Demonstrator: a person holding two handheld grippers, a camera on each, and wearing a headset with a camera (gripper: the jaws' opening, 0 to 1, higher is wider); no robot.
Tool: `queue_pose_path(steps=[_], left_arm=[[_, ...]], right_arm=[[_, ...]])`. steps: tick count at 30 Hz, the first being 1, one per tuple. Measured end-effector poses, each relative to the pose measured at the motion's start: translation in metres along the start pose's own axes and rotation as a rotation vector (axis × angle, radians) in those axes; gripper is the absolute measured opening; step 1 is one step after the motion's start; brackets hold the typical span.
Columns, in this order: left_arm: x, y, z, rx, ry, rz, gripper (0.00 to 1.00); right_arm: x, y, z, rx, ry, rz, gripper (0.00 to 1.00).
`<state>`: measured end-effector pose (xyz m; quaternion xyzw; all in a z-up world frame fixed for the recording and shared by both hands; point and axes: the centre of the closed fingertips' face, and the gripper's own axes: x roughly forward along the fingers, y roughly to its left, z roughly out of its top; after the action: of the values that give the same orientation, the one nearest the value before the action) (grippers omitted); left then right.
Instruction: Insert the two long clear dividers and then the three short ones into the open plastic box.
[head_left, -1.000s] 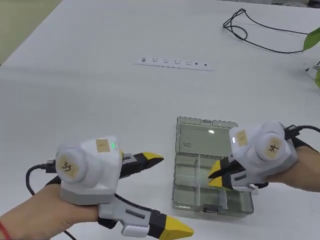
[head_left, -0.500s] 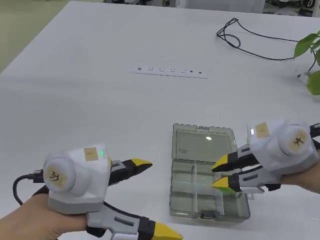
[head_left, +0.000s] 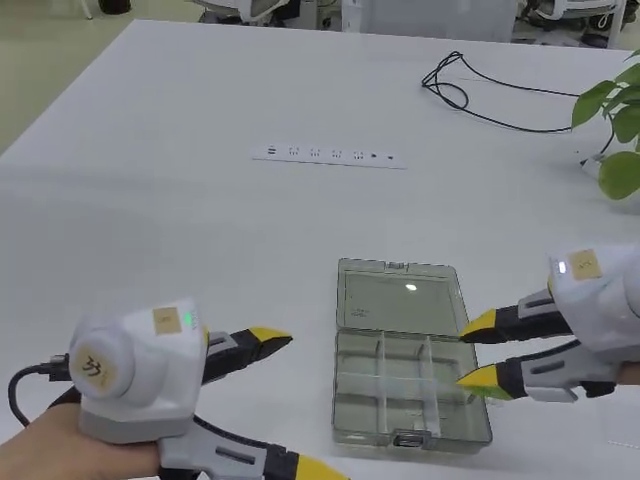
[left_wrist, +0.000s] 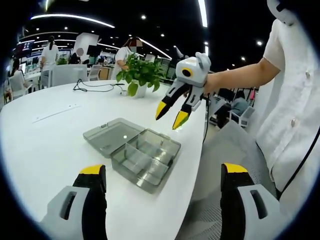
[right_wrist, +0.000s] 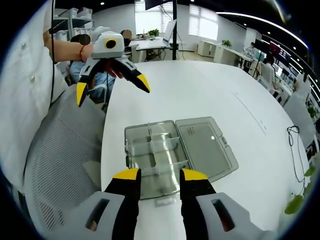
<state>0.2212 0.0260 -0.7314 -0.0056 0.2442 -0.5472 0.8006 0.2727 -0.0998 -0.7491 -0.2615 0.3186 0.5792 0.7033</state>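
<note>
The open clear plastic box (head_left: 345, 400) lies on the white table, its lid (head_left: 400, 293) folded flat on the far side. Clear dividers (head_left: 381, 362) stand inside it and split it into several compartments. My right gripper (head_left: 478, 352) hovers at the box's right edge, open, with nothing between its jaws. My left gripper (head_left: 290, 405) sits left of the box, jaws wide open and empty. In the right gripper view the box (right_wrist: 131, 145) lies just beyond my right gripper (right_wrist: 160, 174), with the left gripper (right_wrist: 112, 90) above it. In the left gripper view the box (left_wrist: 125, 167) sits ahead of my left gripper (left_wrist: 162, 172).
A white power strip (head_left: 330, 155) lies farther back on the table (head_left: 150, 200). A black cable (head_left: 470, 95) loops at the far right, beside a green plant (head_left: 615, 130). The table's near edge runs close to the box (right_wrist: 107, 165), with a mesh chair (right_wrist: 65, 165) beside it.
My right gripper has drawn back to the right, off the box, and its jaws have spread apart. The left gripper stays at the lower left. The head camera has tilted.
</note>
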Motion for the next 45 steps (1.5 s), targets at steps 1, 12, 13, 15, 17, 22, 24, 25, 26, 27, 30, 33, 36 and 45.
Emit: queue_pose_path(steps=[1,12,13,15,17,22,24,25,26,27,30,33,36,45], left_arm=[[0.0,0.0,0.0,0.001,0.001,-0.001,0.97],[-0.001,0.0,0.001,0.001,-0.002,0.002,0.97],[-0.001,0.0,0.001,0.001,-0.002,0.002,0.97],[-0.001,0.0,0.001,-0.001,-0.001,0.002,0.97],[-0.001,0.0,0.001,-0.001,-0.001,0.002,0.97],[-0.001,0.001,-0.001,-0.005,0.002,0.002,0.97],[-0.001,0.001,-0.001,-0.006,0.003,0.002,0.97],[-0.001,0.001,0.0,-0.007,0.001,0.003,0.97],[-0.001,0.001,0.0,-0.008,-0.001,0.002,0.97],[-0.001,0.001,0.0,-0.012,-0.002,0.0,0.98],[-0.001,0.001,-0.001,-0.011,0.002,-0.001,0.99],[-0.001,0.001,-0.001,-0.015,0.004,-0.001,0.98],[-0.001,0.002,-0.002,-0.022,0.005,0.001,0.98],[0.0,0.002,-0.004,-0.029,0.014,-0.001,0.99]], right_arm=[[-0.003,-0.001,-0.004,0.002,0.005,-0.006,0.33],[-0.031,-0.004,-0.039,0.045,0.055,-0.052,0.44],[-0.033,-0.004,-0.043,0.045,0.063,-0.054,0.45],[-0.038,-0.005,-0.052,0.049,0.083,-0.058,0.46],[-0.042,-0.007,-0.06,0.061,0.096,-0.063,0.47],[-0.049,-0.008,-0.087,0.078,0.149,-0.06,0.5],[-0.051,-0.008,-0.099,0.079,0.18,-0.056,0.51],[-0.052,-0.008,-0.105,0.076,0.194,-0.054,0.51],[-0.052,-0.008,-0.11,0.076,0.205,-0.051,0.51],[-0.053,-0.008,-0.118,0.084,0.225,-0.046,0.52],[-0.053,-0.011,-0.134,0.081,0.258,-0.041,0.53],[-0.054,-0.013,-0.15,0.062,0.306,-0.034,0.53],[-0.053,-0.013,-0.165,0.049,0.352,-0.013,0.53],[-0.049,-0.016,-0.2,0.002,0.466,0.018,0.52]])
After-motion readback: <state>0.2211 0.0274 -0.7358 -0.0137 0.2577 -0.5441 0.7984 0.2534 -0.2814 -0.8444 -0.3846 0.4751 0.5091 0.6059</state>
